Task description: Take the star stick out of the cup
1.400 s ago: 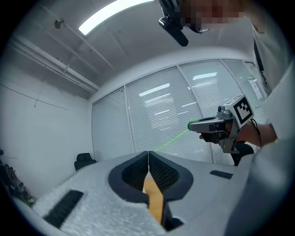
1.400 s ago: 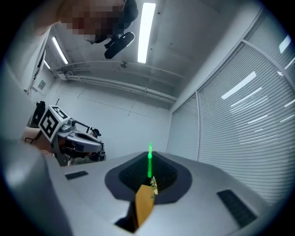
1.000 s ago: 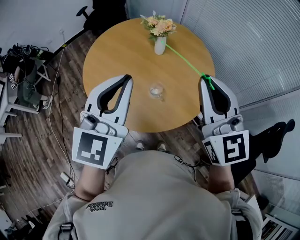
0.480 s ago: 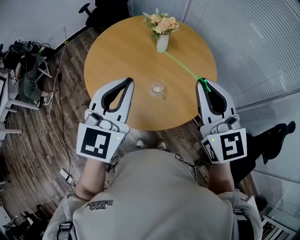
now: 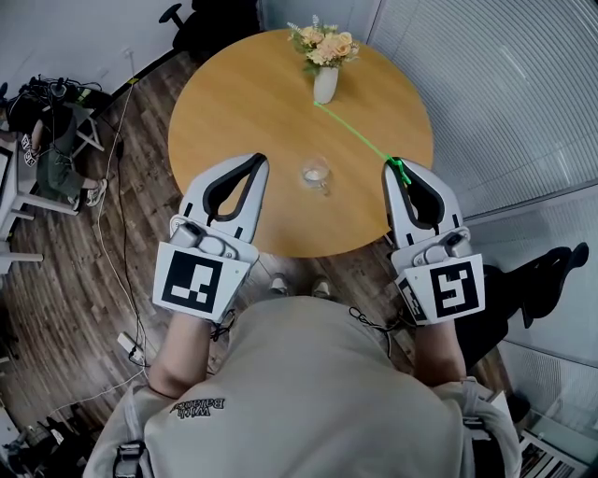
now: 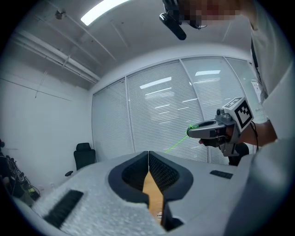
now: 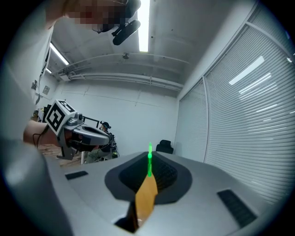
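Vs 1 s back: R claw [image 5: 393, 169] has sunk a little and come in twd the cup [image 5: 315, 175], so the gap betw. them is narrower. Stick [image 5: 356, 135] swung w/ it: far tip was at the R side of the vase [image 5: 324, 86], now it lies just in front of the vase foot; touching or not, can't tell. L claw [image 5: 253, 161] approx. same spot. Cup and vase unmoved on counter [image 5: 234, 103]. State now: R claw clamped on the stick's near end, jaws all but together, thin green shaft running out fwd from betw. the tips and slanting up-left over the counter in head view. Stick fully out of cup, off to its R, apart from it. Star not made out; small green tangle at the claw tips. L claw jaws together, empty. Cup is clear glass, upright, betw. the two claws, touching neither. Around: flowers [image 5: 322, 42] in vase at far side of counter; black chair [image 5: 210, 23] beyond it; blinds [image 5: 505, 84] along the R; seated person [image 5: 56, 163] at far L on wood floor [image 5: 84, 280]. In the way: only the vase, right at the stick's far tip.
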Tool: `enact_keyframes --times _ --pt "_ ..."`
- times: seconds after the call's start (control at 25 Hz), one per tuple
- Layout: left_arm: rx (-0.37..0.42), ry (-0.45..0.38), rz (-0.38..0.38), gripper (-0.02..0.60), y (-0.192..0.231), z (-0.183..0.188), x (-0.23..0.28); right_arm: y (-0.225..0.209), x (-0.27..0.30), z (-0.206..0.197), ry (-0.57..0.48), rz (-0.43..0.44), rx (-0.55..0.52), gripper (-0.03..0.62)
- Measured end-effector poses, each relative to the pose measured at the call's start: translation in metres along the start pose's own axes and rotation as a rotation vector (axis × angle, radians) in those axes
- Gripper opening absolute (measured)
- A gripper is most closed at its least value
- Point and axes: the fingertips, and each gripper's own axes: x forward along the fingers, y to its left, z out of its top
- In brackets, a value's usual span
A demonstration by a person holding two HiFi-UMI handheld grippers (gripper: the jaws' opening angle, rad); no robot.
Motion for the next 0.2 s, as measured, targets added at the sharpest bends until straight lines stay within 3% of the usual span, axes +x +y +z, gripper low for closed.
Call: enact_keyframes --times 0.2 --pt "-0.021 -0.005 0.003 0.025 0.0009 -0.0024 -0.0049 0.0066 -0.0019 -0.0061 0.009 0.007 0.011 0.038"
